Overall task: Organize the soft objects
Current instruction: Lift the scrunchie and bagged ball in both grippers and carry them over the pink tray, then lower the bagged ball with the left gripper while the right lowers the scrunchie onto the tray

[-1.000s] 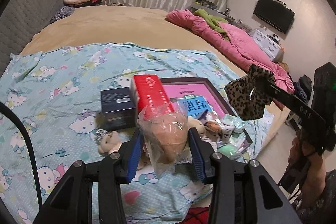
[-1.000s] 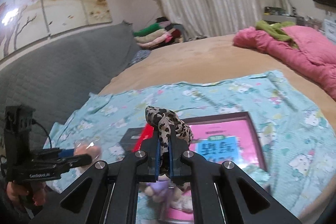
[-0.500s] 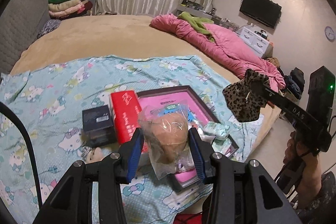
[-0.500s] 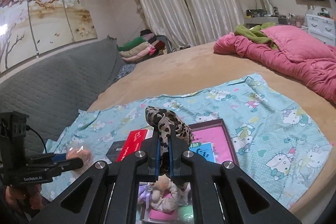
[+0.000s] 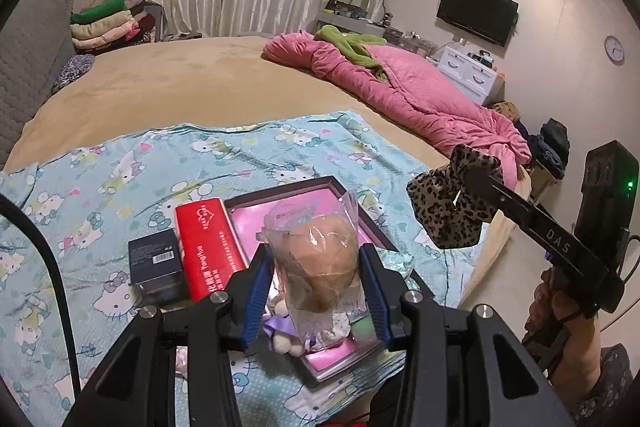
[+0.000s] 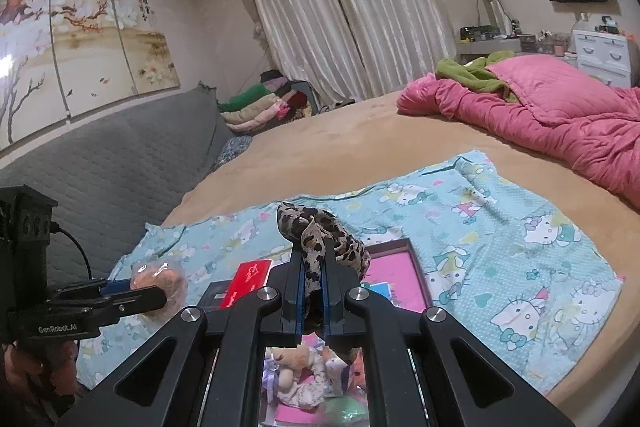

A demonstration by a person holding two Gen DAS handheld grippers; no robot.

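My left gripper (image 5: pixel 316 283) is shut on a brown plush toy in a clear plastic bag (image 5: pixel 318 263), held in the air above a pink-lined box lid (image 5: pixel 248 223). It also shows in the right wrist view (image 6: pixel 158 279). My right gripper (image 6: pixel 312 291) is shut on a leopard-print scrunchie (image 6: pixel 320 239), which also shows at the right of the left wrist view (image 5: pixel 452 203). Small plush toys (image 6: pixel 288 367) lie in the box lid below both grippers.
A red box (image 5: pixel 208 243) and a black box (image 5: pixel 154 263) lie on the Hello Kitty sheet (image 5: pixel 120 171) left of the lid. A pink quilt (image 5: pixel 408 95) lies far right on the bed. The bed's edge (image 5: pixel 484 259) is at the right, a grey headboard (image 6: pixel 100 163) at the left.
Both grippers have risen and pulled back from the sheet, each still holding its object. The boxes and the lid now look smaller and lower in view.
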